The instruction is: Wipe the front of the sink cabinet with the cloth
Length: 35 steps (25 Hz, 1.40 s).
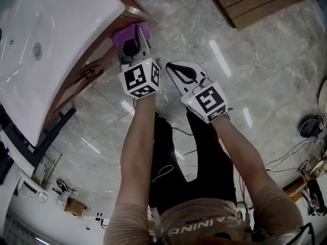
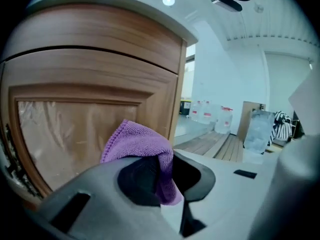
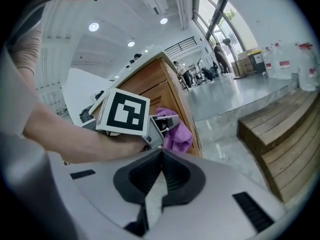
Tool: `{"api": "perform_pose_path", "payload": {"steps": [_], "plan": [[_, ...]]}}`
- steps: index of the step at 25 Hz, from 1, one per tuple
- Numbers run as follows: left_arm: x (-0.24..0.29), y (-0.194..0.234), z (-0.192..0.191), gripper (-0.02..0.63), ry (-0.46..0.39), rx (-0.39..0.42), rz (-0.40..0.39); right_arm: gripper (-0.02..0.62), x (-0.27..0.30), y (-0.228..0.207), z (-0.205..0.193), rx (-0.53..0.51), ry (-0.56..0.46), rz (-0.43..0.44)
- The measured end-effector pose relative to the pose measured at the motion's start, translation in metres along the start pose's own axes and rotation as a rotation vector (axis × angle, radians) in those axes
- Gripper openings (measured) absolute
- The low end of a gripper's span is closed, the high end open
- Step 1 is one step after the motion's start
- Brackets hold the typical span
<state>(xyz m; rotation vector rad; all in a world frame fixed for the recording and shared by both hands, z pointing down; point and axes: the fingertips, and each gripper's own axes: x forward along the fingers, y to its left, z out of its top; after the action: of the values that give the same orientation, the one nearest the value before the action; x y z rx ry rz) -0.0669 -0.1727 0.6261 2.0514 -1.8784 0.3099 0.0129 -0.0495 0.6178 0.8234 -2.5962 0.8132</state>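
A purple cloth (image 1: 129,34) is pinched in my left gripper (image 1: 134,41), which is shut on it and held up against the wooden front of the sink cabinet (image 1: 97,60). In the left gripper view the cloth (image 2: 145,149) bulges out of the jaws just before the cabinet's panelled door (image 2: 75,129). My right gripper (image 1: 180,71) hangs beside the left one, a little to its right and off the cabinet, jaws shut with nothing between them. The right gripper view shows the cloth (image 3: 175,131) near the cabinet's corner (image 3: 172,91).
The white sink basin (image 1: 46,45) tops the cabinet at upper left. Grey marble floor (image 1: 245,75) spreads to the right. A wooden platform (image 1: 265,1) lies at top right, and cables with small gear (image 1: 306,137) sit along the right edge.
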Motion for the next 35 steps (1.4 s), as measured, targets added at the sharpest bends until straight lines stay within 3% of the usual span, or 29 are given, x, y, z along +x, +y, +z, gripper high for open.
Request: {"api": "perform_pose_path", "payload": {"steps": [8, 12, 16, 23, 35], "plan": [[0.033, -0.054, 0.011, 0.037, 0.002, 0.0, -0.087, 0.011, -0.02, -0.032, 0.004, -0.011, -0.015, -0.024], [0.02, -0.077, 0.026, 0.037, -0.051, 0.023, -0.149, 0.011, -0.03, -0.044, 0.0, -0.016, -0.021, -0.066], [-0.007, -0.069, 0.029, 0.037, -0.077, 0.0, -0.165, 0.011, -0.026, -0.03, 0.002, -0.041, -0.022, -0.072], [-0.084, 0.017, 0.0, 0.037, -0.057, 0.005, -0.069, 0.011, 0.01, 0.049, -0.003, -0.081, -0.014, -0.006], [-0.231, 0.247, -0.084, 0.037, 0.054, -0.016, 0.154, 0.011, 0.125, 0.238, -0.057, -0.112, 0.034, 0.142]]}}
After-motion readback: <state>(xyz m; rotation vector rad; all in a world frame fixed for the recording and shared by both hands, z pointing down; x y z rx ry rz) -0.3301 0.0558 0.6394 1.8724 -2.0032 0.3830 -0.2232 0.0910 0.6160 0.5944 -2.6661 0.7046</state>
